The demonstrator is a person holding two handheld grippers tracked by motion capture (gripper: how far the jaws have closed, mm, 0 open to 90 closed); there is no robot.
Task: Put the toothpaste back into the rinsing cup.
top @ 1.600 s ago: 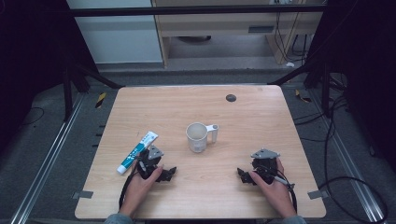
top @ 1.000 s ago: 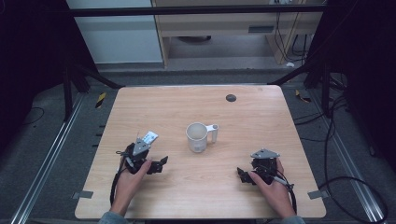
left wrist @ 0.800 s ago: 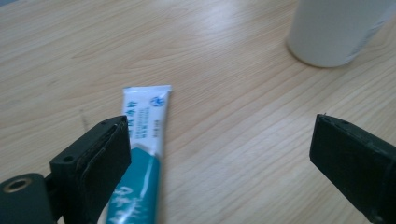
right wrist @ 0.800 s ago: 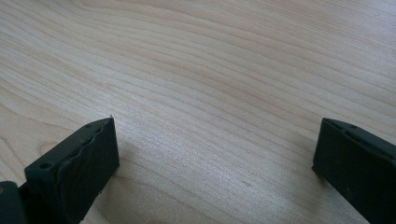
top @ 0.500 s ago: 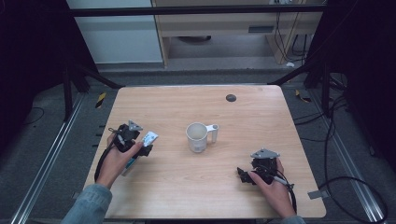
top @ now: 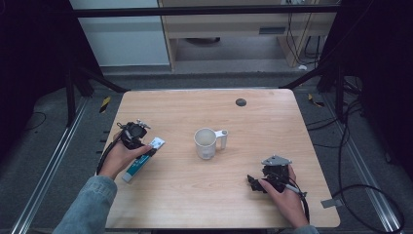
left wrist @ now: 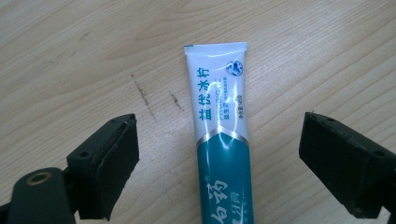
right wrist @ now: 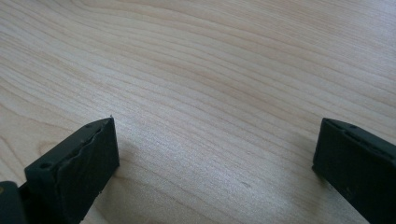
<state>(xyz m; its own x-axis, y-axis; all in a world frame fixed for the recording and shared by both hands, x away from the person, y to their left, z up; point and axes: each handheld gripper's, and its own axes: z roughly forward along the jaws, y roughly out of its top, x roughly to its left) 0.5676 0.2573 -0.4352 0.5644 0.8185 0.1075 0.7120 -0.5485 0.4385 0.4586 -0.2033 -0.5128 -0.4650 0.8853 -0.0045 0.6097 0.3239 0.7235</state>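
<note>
Left tongs (left wrist: 219, 154) stood wide, jaws just been closing a little, nothing gripped: the tube (left wrist: 223, 135) lay flat on the bench (left wrist: 84, 56) between the two jaws, clear of both pads. Right tongs (right wrist: 215, 163) gaped wide too, bare wood between the jaws, nothing held.

In the high view the tube (top: 142, 161) sat just under and ahead of the left tongs (top: 141, 139), well apart from the right tongs (top: 257, 183). The cup (top: 207, 143) stood between the two tongs, nearer the middle of the bench.

Handling, as a guess: the tube looked light, soft plastic, glossy so likely slick. It would squash under a hard pinch. The crimped flat end pointed away from the left tongs and looked the stiffest bit; the body between the jaws looked fuller and easier to pinch across its width. Best hold probably across the teal part, gently, jaws square to the long axis.

Hard to make out: the cap end was cut off at the bottom of the left gripper view and hidden by the hand in the high view. Print on the tube was too small to read from above. How full it was could not be told. The cup's inside was not clear.
</note>
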